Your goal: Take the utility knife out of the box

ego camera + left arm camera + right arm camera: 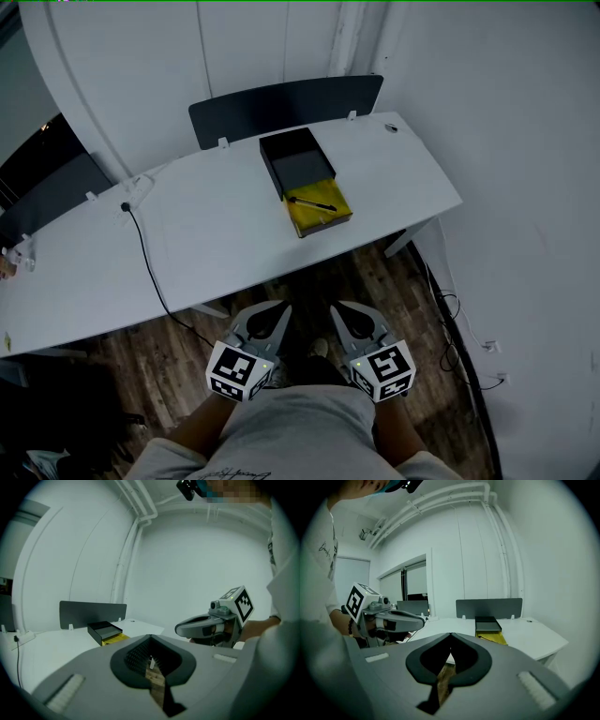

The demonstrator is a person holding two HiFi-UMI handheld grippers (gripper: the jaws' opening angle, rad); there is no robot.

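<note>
**Grippers short of desk, knife in box**

Left gripper (278,309) and right gripper (339,311) side by side, close in front of the body, low over wood floor (178,352), on the near side of desk (216,234). Both aimed toward the far side and slightly down, tips angled a little toward each other. Marker cubes (236,370) nearest the body. Well apart from anything on the desk.

Box (295,159) toward the right end of the desk, ahead of both grippers. Black and open, with yellow tray (323,217) jutting out toward the near side. Knife (312,202) flat on the tray, just near of the black part. Long axis left to right, right end a shade nearer. Blade end impossible to tell at this size. Too small to pick out in either gripper view; only the box and a strip of yellow there.

Left gripper, in its own view (150,636): jaws together, tips meeting, nothing between them, only floor seen through the gap behind the tips. Right gripper (451,634): likewise closed tip to tip and empty. Each visible in the other's view, level alongside, clear of the desk edge.
</note>
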